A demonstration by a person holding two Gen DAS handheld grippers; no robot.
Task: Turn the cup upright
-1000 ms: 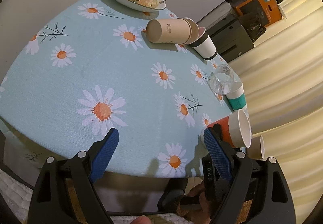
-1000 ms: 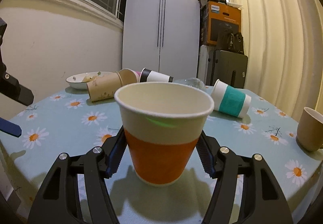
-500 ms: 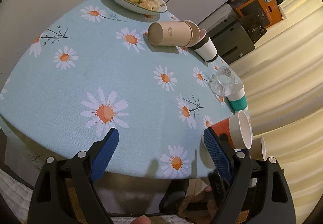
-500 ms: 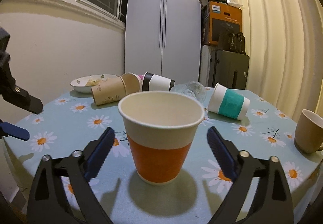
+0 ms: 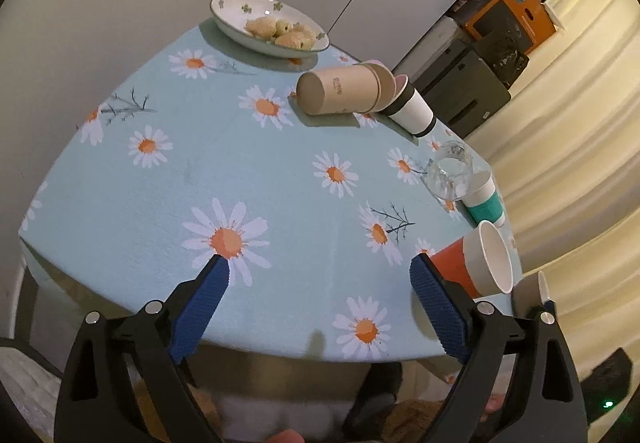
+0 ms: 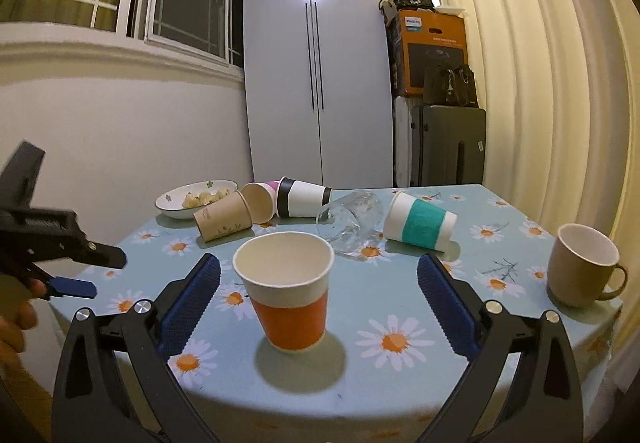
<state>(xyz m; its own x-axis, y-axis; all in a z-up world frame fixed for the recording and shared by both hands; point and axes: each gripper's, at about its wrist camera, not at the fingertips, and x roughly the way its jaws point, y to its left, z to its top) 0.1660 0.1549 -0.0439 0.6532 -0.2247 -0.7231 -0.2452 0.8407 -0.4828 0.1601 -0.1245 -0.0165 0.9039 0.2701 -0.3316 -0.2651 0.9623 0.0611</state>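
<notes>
Only the right wrist view shows the tan ceramic mug's (image 6: 582,263) handle. The orange-and-white paper cup (image 6: 286,293) stands upright on the daisy-print counter (image 6: 400,303), untouched between the wide-apart right tool (image 6: 318,301). The left tool (image 5: 320,307) gapes empty.

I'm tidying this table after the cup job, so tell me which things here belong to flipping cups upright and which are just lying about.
Part of the job:
orange cup, already upright
brown paper cup, on its side
black-banded cup, on its side
teal-banded cup, on its side
right gripper, open

Just lying about:
snack bowl
tan mug, upright
tipped glass
</notes>
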